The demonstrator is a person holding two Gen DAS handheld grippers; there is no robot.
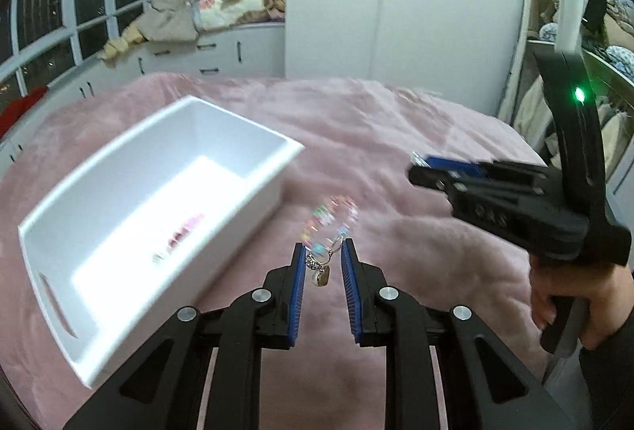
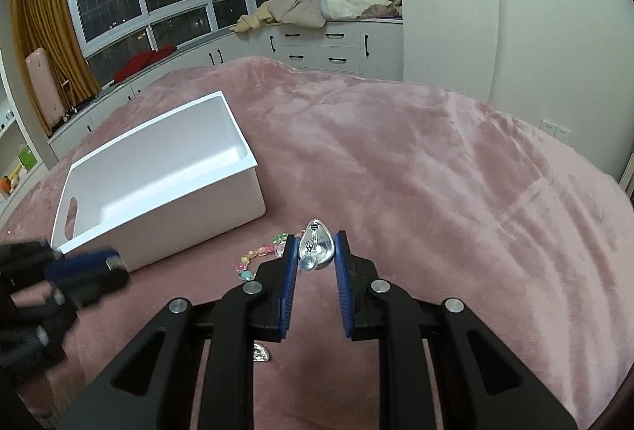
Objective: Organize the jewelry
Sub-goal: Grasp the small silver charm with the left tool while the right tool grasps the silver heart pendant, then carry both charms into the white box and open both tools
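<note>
Silver charm (image 1: 321,273) w/ ring hangs between the left gripper (image 1: 324,252) fingers, pinched at the tips, just right of the white tray (image 1: 253,208). Blurred bead bracelet (image 1: 331,218) sits just beyond. Right gripper (image 2: 316,246) clamps a silver teardrop pendant (image 2: 316,250) over the pink blanket (image 2: 436,172). More beads (image 2: 253,257) lie btwn it and the tray; small silver piece (image 2: 261,354) near, under the fingers.

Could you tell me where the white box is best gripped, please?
Grip the box by the short end wall with the handle slot, coming down from above, one finger inside and one outside. That wall is thin and upright, the top is open, and that end lies nearest the left gripper.
</note>
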